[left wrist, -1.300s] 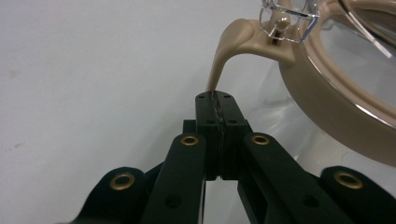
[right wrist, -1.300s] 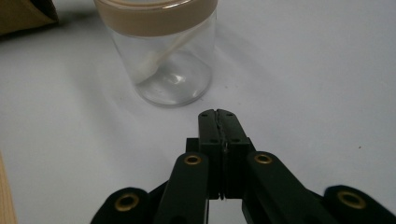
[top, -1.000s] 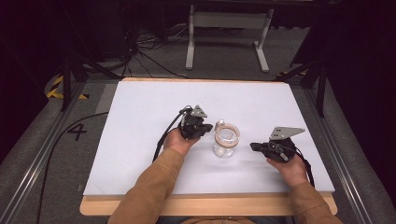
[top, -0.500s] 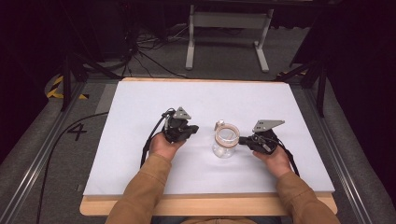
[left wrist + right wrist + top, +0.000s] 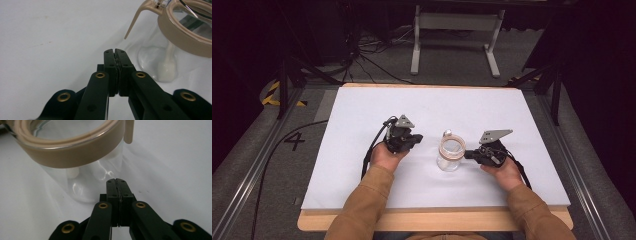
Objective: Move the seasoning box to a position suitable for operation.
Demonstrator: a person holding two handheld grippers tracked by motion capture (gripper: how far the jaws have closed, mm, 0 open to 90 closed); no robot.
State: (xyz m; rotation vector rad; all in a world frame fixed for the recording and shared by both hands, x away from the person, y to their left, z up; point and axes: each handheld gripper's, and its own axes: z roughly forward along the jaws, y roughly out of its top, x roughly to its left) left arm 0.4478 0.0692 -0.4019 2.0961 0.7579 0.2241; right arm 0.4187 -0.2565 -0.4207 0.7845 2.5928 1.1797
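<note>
A clear glass jar with a tan band around its rim (image 5: 450,154) is seen standing upright on the white table sheet (image 5: 362,105), and everything else is placed relative to it. Well to the left of the jar, the left gripper (image 5: 416,140) is held in the person's left hand (image 5: 384,156), apart from the glass, with its grey three-cornered plate (image 5: 404,121) on top and a black cable (image 5: 371,150) looped back towards the tan sleeve. In the left gripper view, the two black jaws of the left gripper (image 5: 115,53) are seen pressed together with nothing between them, and the jar (image 5: 175,42) is found ahead and to one side, a tan lever (image 5: 136,17) curving down from its band and a white object (image 5: 167,67) resting inside at the bottom. Just to the right of the jar, the right gripper (image 5: 467,155) is held in the right hand (image 5: 501,170), its tips pointed at the glass wall and very near it; whether contact is made cannot be told. In the right gripper view, the jaws of the right gripper (image 5: 117,181) are likewise seen closed on nothing, just in front of the lower wall of the jar (image 5: 75,162).
</note>
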